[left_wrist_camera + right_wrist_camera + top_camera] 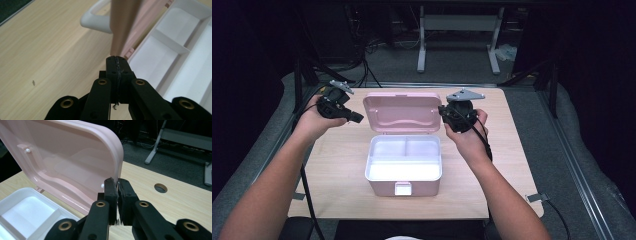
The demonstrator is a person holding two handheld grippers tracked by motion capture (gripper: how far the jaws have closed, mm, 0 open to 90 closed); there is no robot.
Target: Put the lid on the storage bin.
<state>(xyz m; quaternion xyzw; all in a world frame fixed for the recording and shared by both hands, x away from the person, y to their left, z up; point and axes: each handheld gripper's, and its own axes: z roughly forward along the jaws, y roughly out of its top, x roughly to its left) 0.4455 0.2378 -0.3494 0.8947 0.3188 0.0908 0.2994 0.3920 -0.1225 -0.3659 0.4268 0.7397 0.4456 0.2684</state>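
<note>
We've got a pink box (403, 170) in the middle of the table (337, 165), lid (402, 111) swung up and back. Inside sits a white tray (172, 62) split into compartments, and we can't spot anything lying in them. The lid is glossy pink with a wavy moulded ridge; a white handle (96, 21) sticks out behind it. Our right gripper (117, 185) is pinching the lid's edge. Our left gripper (117, 60) has its jaws pressed together on nothing, just beside the lid's other edge.
</note>
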